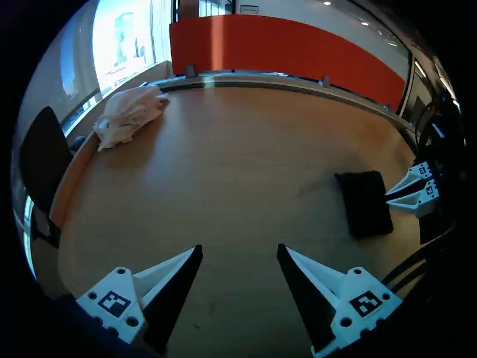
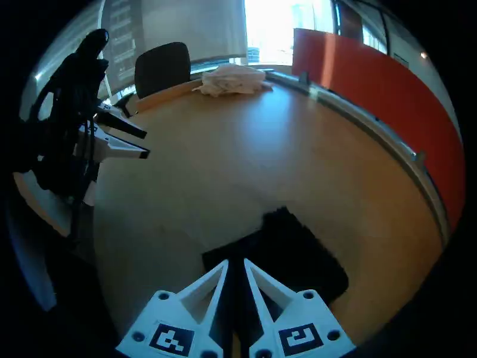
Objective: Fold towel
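Wood table (image 1: 238, 161), orange screen (image 1: 286, 48) behind. Right gripper (image 2: 235, 265) nearly closed at towel (image 2: 292, 250) edge, pinch unclear. Left gripper (image 1: 239, 250) open, empty. Towel near table side edge; soft, light, limp: take corners. White cloth (image 1: 128, 113) at far window corner.

The small black fabric towel (image 2: 286, 253) lies flat, folded into a neat rectangle, low and centre in the right gripper view. In the left gripper view the towel (image 1: 364, 203) sits mid-right.
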